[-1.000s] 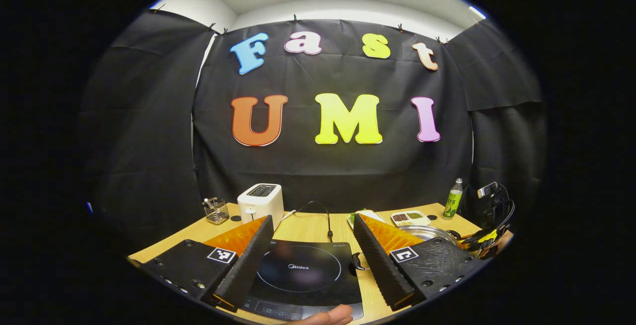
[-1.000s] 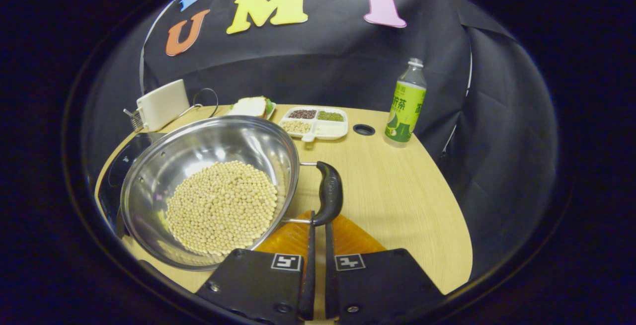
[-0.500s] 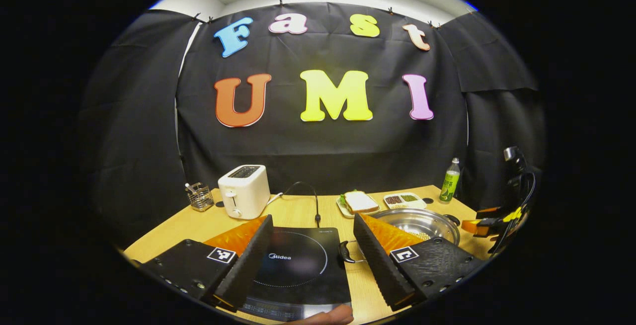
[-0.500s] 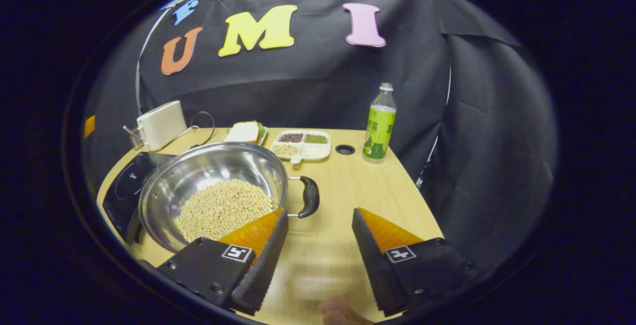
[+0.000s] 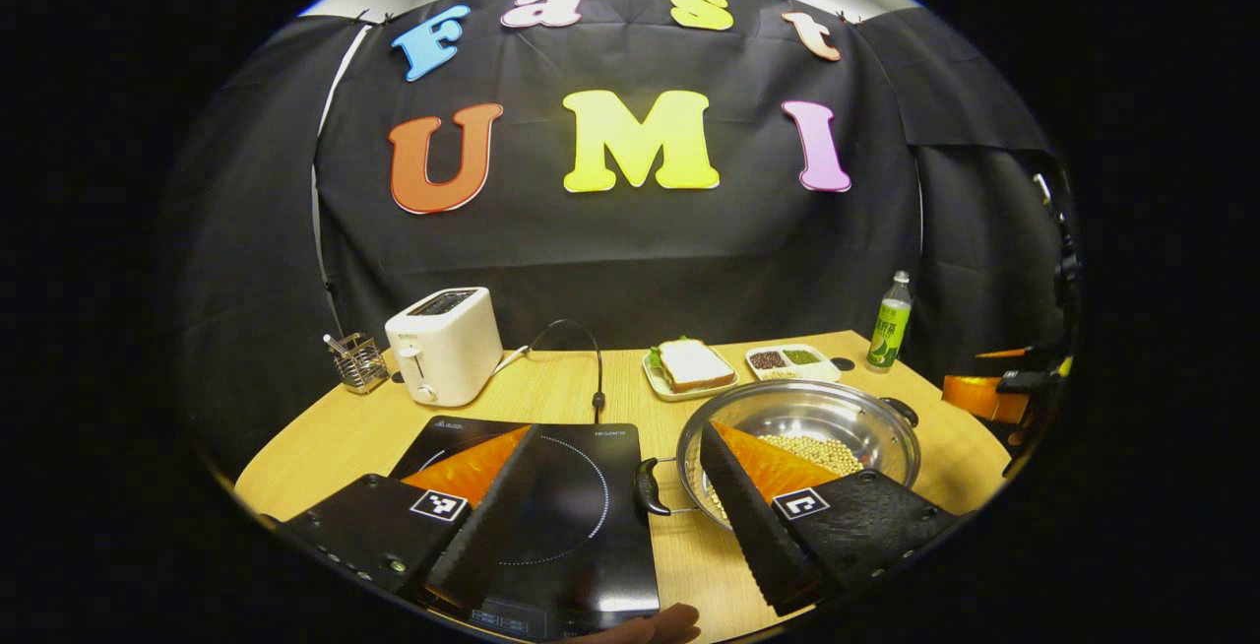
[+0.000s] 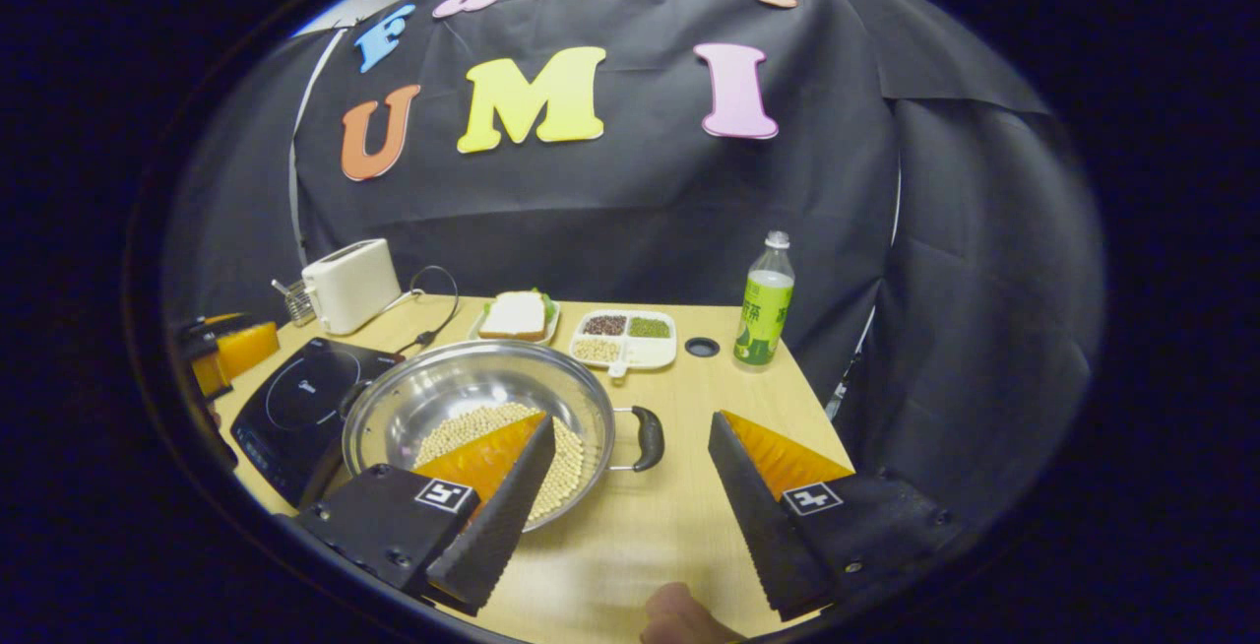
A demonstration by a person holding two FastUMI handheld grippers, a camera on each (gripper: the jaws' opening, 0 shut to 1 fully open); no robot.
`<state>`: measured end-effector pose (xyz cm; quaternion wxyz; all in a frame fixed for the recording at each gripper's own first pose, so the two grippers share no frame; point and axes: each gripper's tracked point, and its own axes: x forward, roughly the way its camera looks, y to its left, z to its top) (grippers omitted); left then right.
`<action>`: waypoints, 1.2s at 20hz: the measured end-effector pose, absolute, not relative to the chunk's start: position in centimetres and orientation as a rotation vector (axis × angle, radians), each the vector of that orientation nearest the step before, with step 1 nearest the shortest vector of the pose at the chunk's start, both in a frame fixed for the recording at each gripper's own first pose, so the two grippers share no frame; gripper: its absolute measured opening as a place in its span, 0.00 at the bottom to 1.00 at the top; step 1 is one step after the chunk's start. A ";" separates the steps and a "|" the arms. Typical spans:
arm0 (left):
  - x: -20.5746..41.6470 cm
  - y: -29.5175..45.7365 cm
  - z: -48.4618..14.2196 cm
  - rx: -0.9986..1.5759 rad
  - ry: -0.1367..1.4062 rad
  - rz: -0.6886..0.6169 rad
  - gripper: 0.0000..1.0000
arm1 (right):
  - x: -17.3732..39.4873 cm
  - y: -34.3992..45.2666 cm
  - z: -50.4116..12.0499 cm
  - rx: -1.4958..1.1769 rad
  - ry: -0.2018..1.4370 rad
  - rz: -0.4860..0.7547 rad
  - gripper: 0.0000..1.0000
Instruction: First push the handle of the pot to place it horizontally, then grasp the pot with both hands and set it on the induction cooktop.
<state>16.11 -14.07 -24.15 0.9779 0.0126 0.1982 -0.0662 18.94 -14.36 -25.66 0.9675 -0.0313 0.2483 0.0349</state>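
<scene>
A steel pot (image 6: 443,398) holding pale beans (image 6: 472,427) stands on the wooden table, just right of the black induction cooktop (image 6: 295,398). Its black right handle (image 6: 648,437) points sideways, a little beyond my right gripper (image 6: 630,419), which is open and hovers over the table. In the left gripper view, my left gripper (image 5: 620,427) is open above the cooktop (image 5: 561,506). Its right finger covers part of the pot (image 5: 817,408), and the pot's left handle (image 5: 645,486) lies between the fingers. Each gripper is visible at the edge of the other's view: the right gripper (image 5: 994,393) and the left gripper (image 6: 221,349).
At the back of the table stand a white toaster (image 5: 443,344), a wire utensil holder (image 5: 356,360), a plate with a sandwich (image 5: 689,366), a divided dish of grains (image 5: 792,360) and a green bottle (image 5: 891,321). The cooktop's cable (image 5: 596,368) runs toward the back.
My right gripper was shut against the pot's right handle; it has opened and drawn back. The left gripper has lifted and now sees more of the pot and table.
</scene>
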 end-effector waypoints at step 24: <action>20.3 -17.1 -36.7 0.035 0.710 -0.128 0.83 | 24.8 -15.2 -36.6 0.041 0.693 0.025 0.96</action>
